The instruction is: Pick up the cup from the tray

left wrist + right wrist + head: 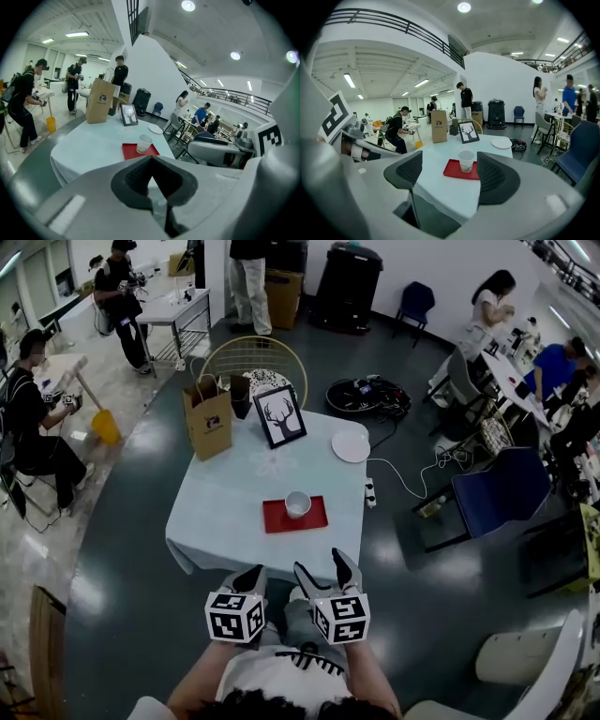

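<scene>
While cup point(298, 503) sits on tray point(277, 519), your L gripper point(251, 577) is pinched closed, R gripper point(322, 572) wide (both empty).

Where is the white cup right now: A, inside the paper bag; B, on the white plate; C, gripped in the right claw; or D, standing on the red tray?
D: the cup stands upright on the red tray, and the right claw is open with nothing gripped.
</scene>
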A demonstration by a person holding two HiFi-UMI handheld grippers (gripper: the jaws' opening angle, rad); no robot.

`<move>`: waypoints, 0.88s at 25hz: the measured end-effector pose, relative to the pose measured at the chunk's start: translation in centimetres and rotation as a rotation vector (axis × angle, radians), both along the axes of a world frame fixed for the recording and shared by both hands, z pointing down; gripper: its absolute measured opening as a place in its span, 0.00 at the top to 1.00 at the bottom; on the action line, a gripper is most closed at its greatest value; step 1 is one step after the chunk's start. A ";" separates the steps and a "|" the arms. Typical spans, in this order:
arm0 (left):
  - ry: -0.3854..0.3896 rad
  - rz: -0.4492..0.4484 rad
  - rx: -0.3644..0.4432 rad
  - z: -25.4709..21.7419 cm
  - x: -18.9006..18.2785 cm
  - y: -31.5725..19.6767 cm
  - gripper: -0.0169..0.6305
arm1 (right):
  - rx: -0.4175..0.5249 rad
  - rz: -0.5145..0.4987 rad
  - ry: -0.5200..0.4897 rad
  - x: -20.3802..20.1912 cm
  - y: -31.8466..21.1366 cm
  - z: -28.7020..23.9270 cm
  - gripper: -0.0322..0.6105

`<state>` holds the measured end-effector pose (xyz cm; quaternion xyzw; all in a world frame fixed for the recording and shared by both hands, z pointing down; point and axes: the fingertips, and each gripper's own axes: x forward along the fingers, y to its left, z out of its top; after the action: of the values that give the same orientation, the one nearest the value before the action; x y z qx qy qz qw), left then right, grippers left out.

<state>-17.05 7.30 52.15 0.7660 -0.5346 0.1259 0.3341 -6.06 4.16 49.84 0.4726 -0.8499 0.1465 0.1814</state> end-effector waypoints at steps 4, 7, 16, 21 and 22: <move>-0.018 -0.029 0.010 0.4 -1.1 -2.1 0.97 | -0.014 -0.030 0.012 -1.0 -2.5 0.8 0.36; -0.013 -0.042 0.020 0.5 -1.3 -3.9 0.97 | -0.037 -0.049 0.027 -1.4 -4.3 2.1 0.36; -0.038 -0.087 -0.003 0.9 -1.3 -8.1 0.97 | -0.122 -0.073 0.039 -1.4 -9.2 5.5 0.35; -0.046 -0.103 -0.035 1.9 -1.1 -10.1 0.97 | -0.153 -0.068 0.044 -1.4 -11.7 7.4 0.33; -0.048 -0.106 -0.044 2.1 -1.1 -10.5 0.97 | -0.149 -0.057 0.045 -1.4 -12.4 7.6 0.32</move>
<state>-18.20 -3.25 54.30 0.7259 -0.5792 0.1380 0.3443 -7.45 -8.21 57.49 0.4367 -0.8454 0.1937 0.2391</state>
